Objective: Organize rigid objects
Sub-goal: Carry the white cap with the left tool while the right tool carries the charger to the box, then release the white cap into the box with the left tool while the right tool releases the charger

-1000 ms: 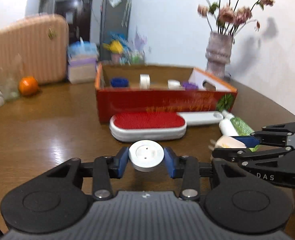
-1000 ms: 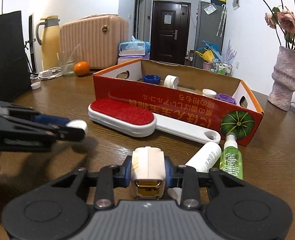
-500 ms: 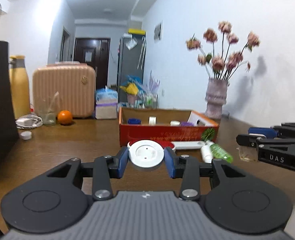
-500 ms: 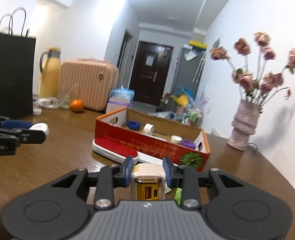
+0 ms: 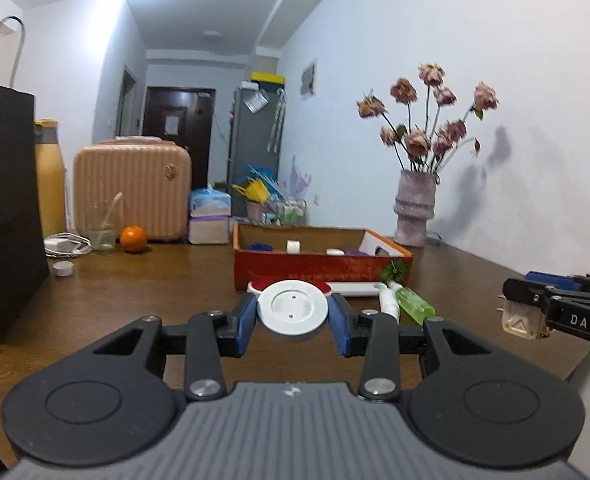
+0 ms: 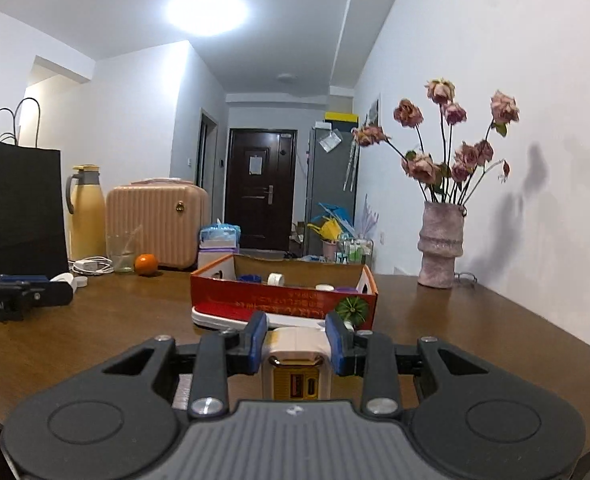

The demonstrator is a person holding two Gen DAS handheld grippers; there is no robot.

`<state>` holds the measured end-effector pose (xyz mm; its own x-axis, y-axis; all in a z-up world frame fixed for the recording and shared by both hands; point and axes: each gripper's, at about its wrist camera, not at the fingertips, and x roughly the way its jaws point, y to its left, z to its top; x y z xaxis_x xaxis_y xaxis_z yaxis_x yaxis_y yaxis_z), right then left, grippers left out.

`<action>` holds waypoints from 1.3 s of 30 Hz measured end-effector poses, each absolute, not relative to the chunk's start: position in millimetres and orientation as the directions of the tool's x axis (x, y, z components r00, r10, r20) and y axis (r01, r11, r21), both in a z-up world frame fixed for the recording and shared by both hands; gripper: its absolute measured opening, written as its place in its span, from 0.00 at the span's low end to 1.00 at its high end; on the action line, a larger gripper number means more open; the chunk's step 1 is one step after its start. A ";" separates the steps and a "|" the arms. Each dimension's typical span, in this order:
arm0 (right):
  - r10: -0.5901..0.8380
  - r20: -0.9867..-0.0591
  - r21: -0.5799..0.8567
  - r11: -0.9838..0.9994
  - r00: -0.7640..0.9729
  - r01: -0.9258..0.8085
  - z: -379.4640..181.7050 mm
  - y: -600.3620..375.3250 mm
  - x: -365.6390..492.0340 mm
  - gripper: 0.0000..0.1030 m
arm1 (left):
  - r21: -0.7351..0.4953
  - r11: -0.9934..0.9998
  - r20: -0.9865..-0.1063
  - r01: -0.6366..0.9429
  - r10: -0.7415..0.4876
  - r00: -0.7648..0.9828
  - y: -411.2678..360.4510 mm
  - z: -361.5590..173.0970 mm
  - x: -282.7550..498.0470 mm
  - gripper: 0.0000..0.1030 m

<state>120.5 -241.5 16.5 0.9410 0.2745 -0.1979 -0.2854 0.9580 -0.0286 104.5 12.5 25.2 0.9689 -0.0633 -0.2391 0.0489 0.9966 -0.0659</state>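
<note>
My left gripper (image 5: pixel 293 316) is shut on a round white disc (image 5: pixel 293 307), held above the wooden table. My right gripper (image 6: pixel 296 342) is shut on a cream and gold charger block (image 6: pixel 296 364); the same block shows at the right edge of the left wrist view (image 5: pixel 522 316). Ahead stands the open red cardboard box (image 5: pixel 315 268) with small items inside, also in the right wrist view (image 6: pixel 283 298). A red lint brush (image 5: pixel 327 286), a white tube (image 5: pixel 389 304) and a green spray bottle (image 5: pixel 415 305) lie in front of the box.
A vase of dried flowers (image 5: pixel 415 212) stands back right by the wall. A pink suitcase (image 5: pixel 133 190), an orange (image 5: pixel 133 239), a glass (image 5: pixel 102 226), a yellow flask (image 5: pixel 49 184) and a black bag (image 5: pixel 3 208) stand at the left. The table edge (image 5: pixel 575 360) runs on the right.
Both grippers have pulled back and up from the table with their objects, so the box and brush look smaller and farther away. Both grips are unchanged.
</note>
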 end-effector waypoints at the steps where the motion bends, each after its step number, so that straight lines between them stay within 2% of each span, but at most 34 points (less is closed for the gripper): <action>1: 0.280 -0.210 -0.029 0.956 0.937 -0.292 15.6 -241.7 125.1 0.30 | -0.058 0.997 -0.243 0.049 -0.062 0.968 11.8 24.7 108.5 0.38; 9: 0.327 -0.252 -0.063 0.933 0.911 -0.353 22.6 -232.8 190.8 0.30 | -0.027 0.996 -0.242 0.088 -0.092 0.966 20.6 47.3 187.7 0.38; 14: 0.374 -0.294 -0.090 0.905 0.880 -0.415 46.5 -225.5 278.9 0.30 | -0.017 0.992 -0.290 0.129 -0.128 0.948 31.2 70.1 293.4 0.38; 18: 0.402 -0.358 -0.099 0.881 0.843 -0.462 61.0 -209.6 368.8 0.30 | -0.030 0.986 -0.390 0.163 -0.162 0.906 39.7 75.4 396.8 0.38; 24: 0.443 -0.502 0.049 0.872 0.743 -0.487 54.4 -176.8 526.9 0.30 | -0.019 0.982 -0.586 0.187 -0.163 0.794 32.6 52.8 551.7 0.38; 28: 0.485 -0.597 0.244 0.869 0.639 -0.431 23.9 -160.9 621.0 0.30 | 0.005 0.985 -0.687 0.173 -0.123 0.717 35.1 22.8 614.9 0.38; 31: 0.518 -0.622 0.360 0.855 0.586 -0.374 4.4 -151.2 671.7 0.30 | 0.015 0.985 -0.724 0.174 -0.110 0.682 39.5 7.4 633.9 0.39; 32: 0.518 -0.627 0.384 0.855 0.582 -0.349 -2.1 -149.1 682.5 0.31 | 0.008 0.985 -0.734 0.174 -0.113 0.670 40.9 3.0 635.9 0.40; 34: 0.503 -0.656 0.401 0.864 0.562 -0.304 -17.9 -145.4 701.3 0.44 | 0.003 0.986 -0.749 0.165 -0.107 0.653 44.1 -6.2 641.6 0.45; 35: 0.485 -0.680 0.408 0.873 0.550 -0.267 -24.4 -145.9 708.9 0.59 | -0.001 0.987 -0.747 0.158 -0.106 0.656 46.6 -7.5 641.0 0.45; 39: 0.406 -0.674 0.336 0.913 0.617 -0.233 -28.9 -146.6 701.3 0.60 | -0.041 0.983 -0.742 0.178 -0.149 0.654 47.6 -6.0 637.2 0.49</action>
